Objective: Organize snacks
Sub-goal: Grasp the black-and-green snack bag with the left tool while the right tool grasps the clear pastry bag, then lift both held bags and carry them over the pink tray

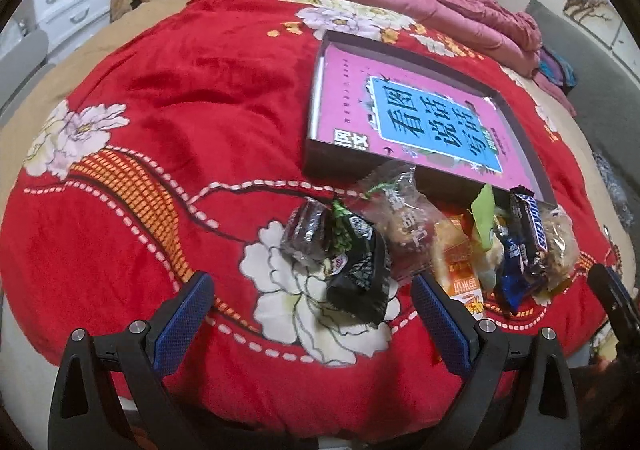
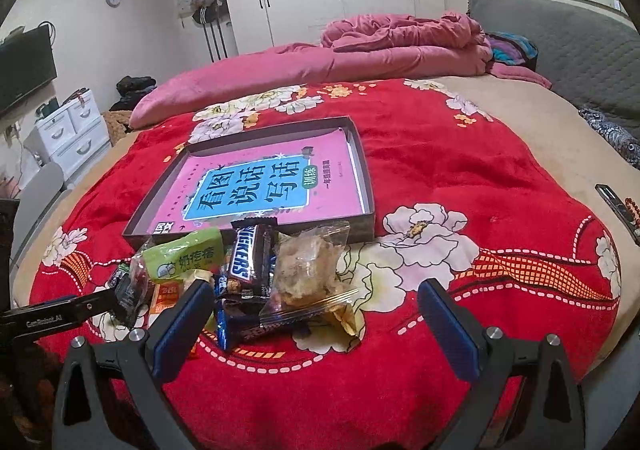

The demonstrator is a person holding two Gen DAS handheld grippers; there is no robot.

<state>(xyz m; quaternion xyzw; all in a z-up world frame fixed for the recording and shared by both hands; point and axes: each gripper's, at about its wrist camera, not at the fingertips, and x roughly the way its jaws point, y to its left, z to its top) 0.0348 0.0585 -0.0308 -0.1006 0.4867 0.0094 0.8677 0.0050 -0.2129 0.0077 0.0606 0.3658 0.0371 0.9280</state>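
Observation:
A heap of snacks lies on the red flowered blanket [image 1: 168, 122] in front of a shallow dark box [image 1: 344, 166] that holds a pink and blue book [image 1: 420, 114]. My left gripper [image 1: 310, 290] is open, with a black packet [image 1: 360, 274] on the blanket between its fingers and a dark wrapped snack [image 1: 306, 234] just beyond. My right gripper [image 2: 316, 294] is also open, low over a Snickers bar [image 2: 248, 254], a clear bag of crumbly snack [image 2: 308, 266] and a blue packet [image 2: 228, 326]. A green packet [image 2: 184, 254] lies to the left. Neither gripper holds anything.
A rumpled pink quilt [image 2: 400, 46] lies across the far side of the bed, against a grey headboard [image 2: 560, 50]. White drawers [image 2: 72, 134] stand beyond the bed's left side. A dark flat object with beads [image 2: 620, 206] rests at the bed's right edge.

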